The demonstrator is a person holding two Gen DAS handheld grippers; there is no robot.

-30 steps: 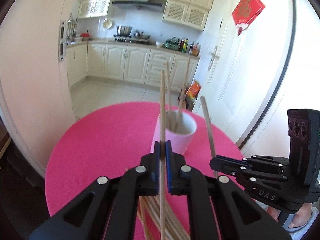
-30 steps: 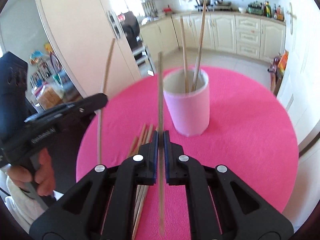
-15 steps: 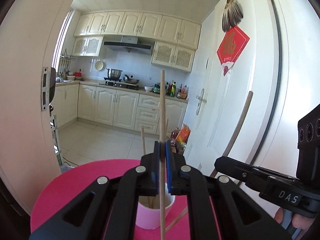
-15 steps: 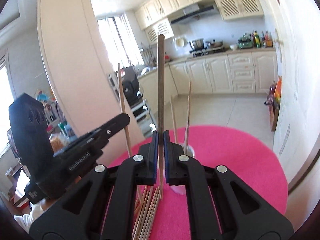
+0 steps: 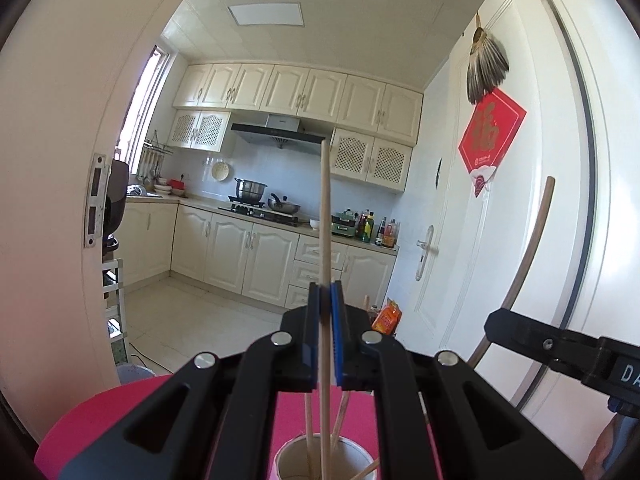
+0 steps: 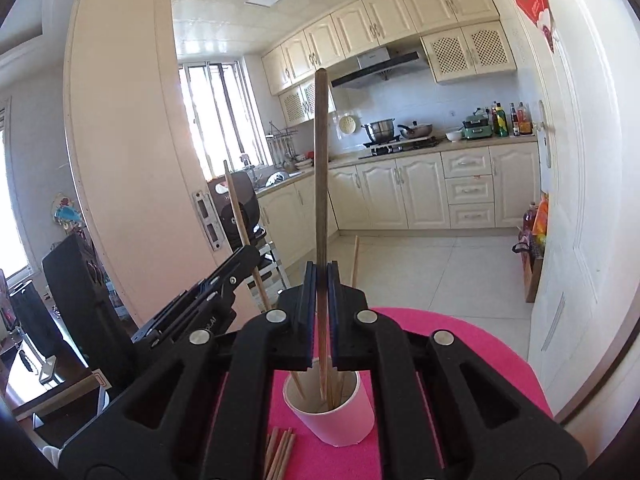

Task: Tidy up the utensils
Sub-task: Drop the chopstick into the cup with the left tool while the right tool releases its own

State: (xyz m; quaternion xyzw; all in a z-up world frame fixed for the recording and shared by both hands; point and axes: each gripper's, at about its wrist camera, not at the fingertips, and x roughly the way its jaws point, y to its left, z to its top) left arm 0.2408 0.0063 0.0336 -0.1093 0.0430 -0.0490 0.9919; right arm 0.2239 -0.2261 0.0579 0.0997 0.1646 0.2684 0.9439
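left gripper (image 5: 326,336) clamped on a pale chopstick (image 5: 325,216), upright at frame center, its lower end inside the pink cup (image 5: 320,456) at the bottom. right gripper (image 6: 320,312) pinching a darker chopstick (image 6: 321,160), tip down in the cup. loose chopsticks (image 6: 280,452) lie lower left on the pink table (image 6: 460,340).

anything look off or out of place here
Mostly tidy. A bundle of loose chopsticks lies flat on the pink tablecloth beside the pink cup, not yet put away. Each gripper, left gripper and right gripper, is clamped on one upright chopstick whose lower end is inside the cup. Nothing looks spilled or broken.
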